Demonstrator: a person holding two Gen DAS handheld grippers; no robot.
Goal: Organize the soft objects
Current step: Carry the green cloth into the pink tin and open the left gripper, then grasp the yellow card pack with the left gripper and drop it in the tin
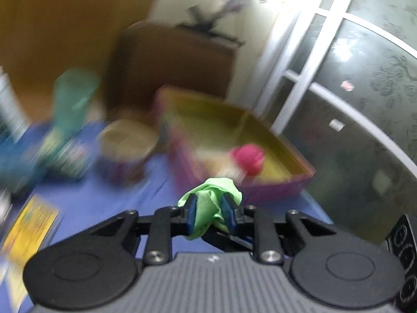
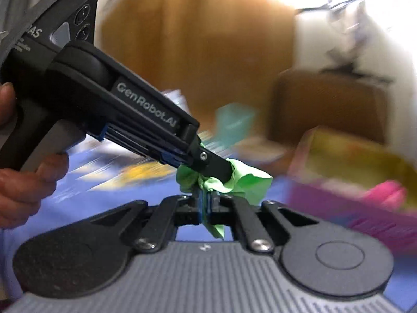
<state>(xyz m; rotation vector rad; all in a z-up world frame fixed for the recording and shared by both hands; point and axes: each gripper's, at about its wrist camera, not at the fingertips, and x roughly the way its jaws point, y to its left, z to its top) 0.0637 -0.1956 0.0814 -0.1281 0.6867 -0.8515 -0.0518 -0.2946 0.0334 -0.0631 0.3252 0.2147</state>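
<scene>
Left gripper point(image 1: 208, 208) and right gripper point(image 2: 206, 203) both clamped on green cloth point(image 1: 211, 190); pink tray point(image 1: 273, 185) just beyond, above blue surface point(image 1: 104, 208).

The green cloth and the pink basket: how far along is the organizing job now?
Done: a pink soft item already lies in the pink basket. In hand: the left gripper and the right gripper are both shut on the green cloth, above the blue surface, not yet in the basket. Left: putting it in; other blurred things remain beside the basket.
</scene>
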